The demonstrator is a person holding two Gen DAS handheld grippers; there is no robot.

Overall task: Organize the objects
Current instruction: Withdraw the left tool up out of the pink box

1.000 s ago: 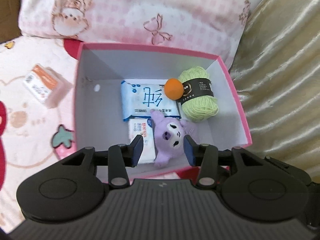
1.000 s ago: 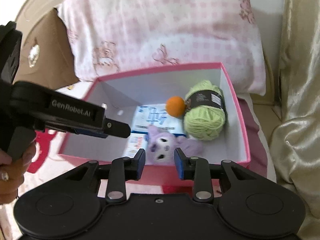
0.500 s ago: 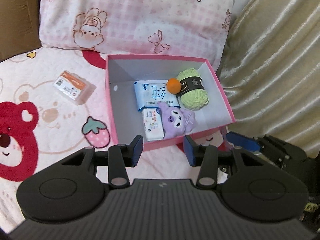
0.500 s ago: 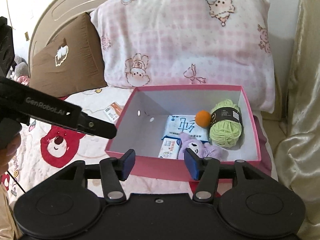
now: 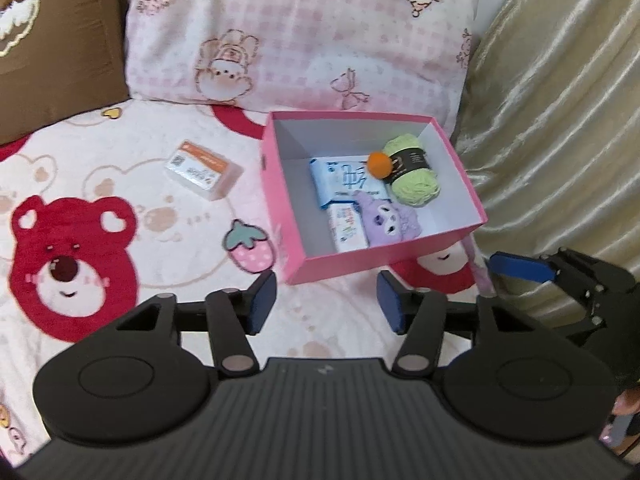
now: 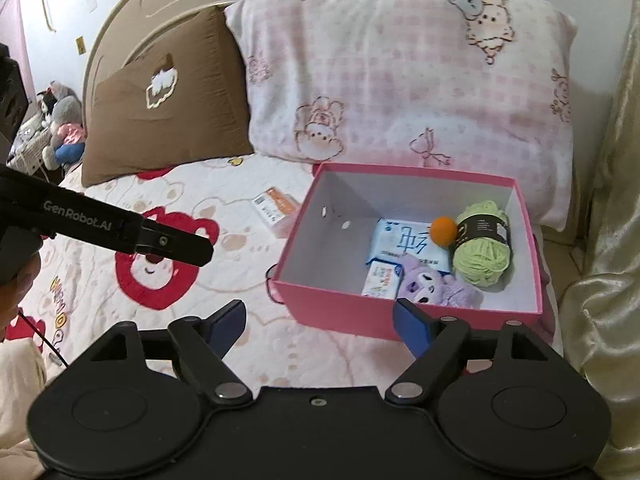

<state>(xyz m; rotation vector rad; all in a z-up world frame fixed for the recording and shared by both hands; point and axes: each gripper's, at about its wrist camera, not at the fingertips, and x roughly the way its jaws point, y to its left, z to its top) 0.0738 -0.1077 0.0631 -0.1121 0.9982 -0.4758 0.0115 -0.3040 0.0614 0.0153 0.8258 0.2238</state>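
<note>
**Both grippers backed off from box, nothing held**

Since a second ago, both views have been pulled up and away from the pink box point(image 5: 370, 266), which is now seen whole on the bear-print blanket point(image 5: 120, 280). Left gripper point(image 5: 326, 306) jaws have just been opening, now moderately parted, nothing between them. Right gripper point(image 6: 318, 326) jaws have just been opening, now wide, also empty. Inside the box: green yarn point(image 6: 482, 254), orange ball point(image 6: 443, 230), purple plush point(image 6: 434, 286), two tissue packs point(image 6: 404, 246) (one large, one small). Orange-topped card box point(image 5: 204, 170) is left outside, on the blanket beside the box.
</note>
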